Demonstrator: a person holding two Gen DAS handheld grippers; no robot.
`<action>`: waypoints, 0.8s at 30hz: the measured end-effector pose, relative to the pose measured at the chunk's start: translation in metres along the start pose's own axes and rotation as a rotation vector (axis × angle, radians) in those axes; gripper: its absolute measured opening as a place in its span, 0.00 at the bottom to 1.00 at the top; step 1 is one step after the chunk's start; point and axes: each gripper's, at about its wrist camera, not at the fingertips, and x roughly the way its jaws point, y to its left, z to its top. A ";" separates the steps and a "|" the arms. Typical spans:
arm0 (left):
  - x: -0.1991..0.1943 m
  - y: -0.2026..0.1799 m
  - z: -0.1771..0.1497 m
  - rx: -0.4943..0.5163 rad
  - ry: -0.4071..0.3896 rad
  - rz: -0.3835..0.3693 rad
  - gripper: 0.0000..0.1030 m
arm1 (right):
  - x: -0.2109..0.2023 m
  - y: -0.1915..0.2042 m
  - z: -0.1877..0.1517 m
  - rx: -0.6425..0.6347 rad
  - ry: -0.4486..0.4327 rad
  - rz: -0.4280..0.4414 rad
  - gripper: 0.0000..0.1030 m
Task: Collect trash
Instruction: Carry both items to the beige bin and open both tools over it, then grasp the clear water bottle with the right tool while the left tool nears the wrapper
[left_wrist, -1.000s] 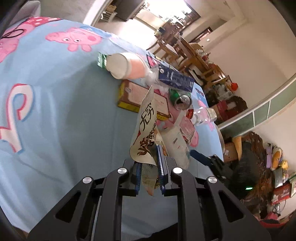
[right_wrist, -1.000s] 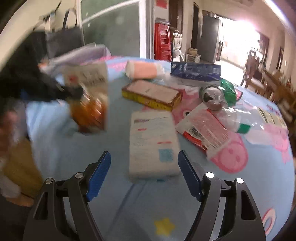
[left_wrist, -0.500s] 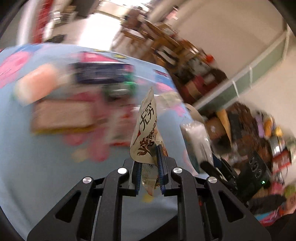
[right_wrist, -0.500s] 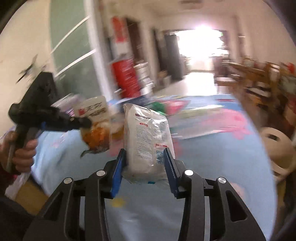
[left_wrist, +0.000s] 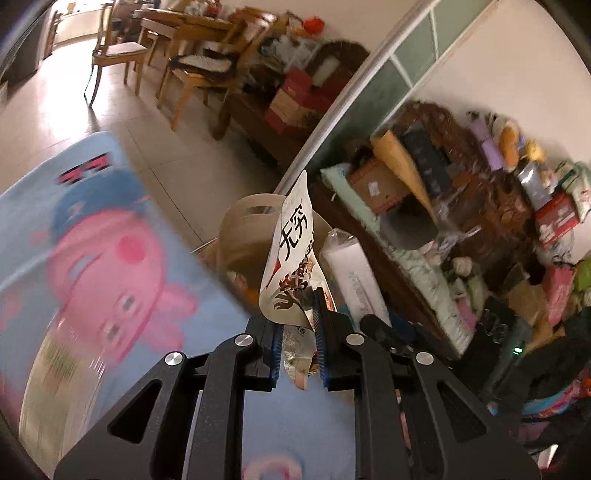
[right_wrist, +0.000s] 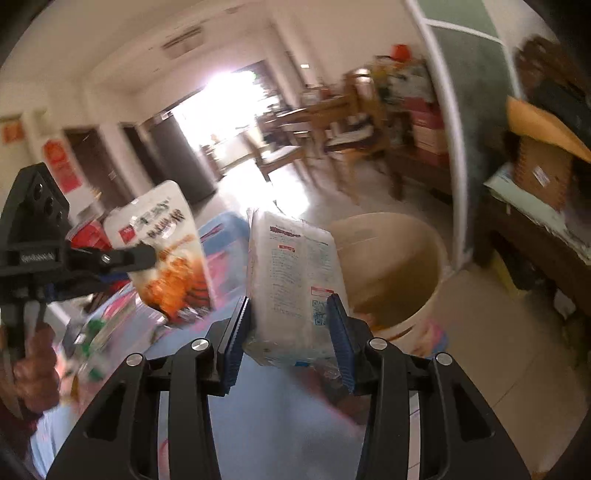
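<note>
My left gripper (left_wrist: 297, 343) is shut on a snack wrapper (left_wrist: 291, 258), white with brown print, held upright over the table's edge. It also shows in the right wrist view (right_wrist: 170, 254), held by the left gripper (right_wrist: 122, 258). My right gripper (right_wrist: 290, 332) is shut on a white tissue pack (right_wrist: 291, 273), which also shows in the left wrist view (left_wrist: 351, 273). A beige trash bin (right_wrist: 399, 269) stands on the floor just beyond the table's edge, behind both held items; it also shows in the left wrist view (left_wrist: 243, 236).
The table has a blue cloth with pink pig prints (left_wrist: 103, 258). More trash lies on it at the left (right_wrist: 99, 325). A cluttered bench (left_wrist: 443, 206) stands right of the bin. Wooden chairs (left_wrist: 199, 66) stand across the tiled floor.
My right gripper closed on the tissue pack and lifted it off the table. Both grippers swung right with their items, from over the table toward the bin.
</note>
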 end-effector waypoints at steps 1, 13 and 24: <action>0.013 0.000 0.008 0.002 0.009 0.006 0.16 | 0.009 -0.007 0.001 0.014 0.004 -0.010 0.39; 0.056 -0.006 0.023 0.006 -0.027 0.149 0.71 | 0.026 -0.038 0.001 0.099 -0.028 -0.041 0.57; -0.111 0.021 -0.146 0.003 -0.116 0.170 0.67 | 0.007 0.059 -0.047 0.067 0.111 0.200 0.50</action>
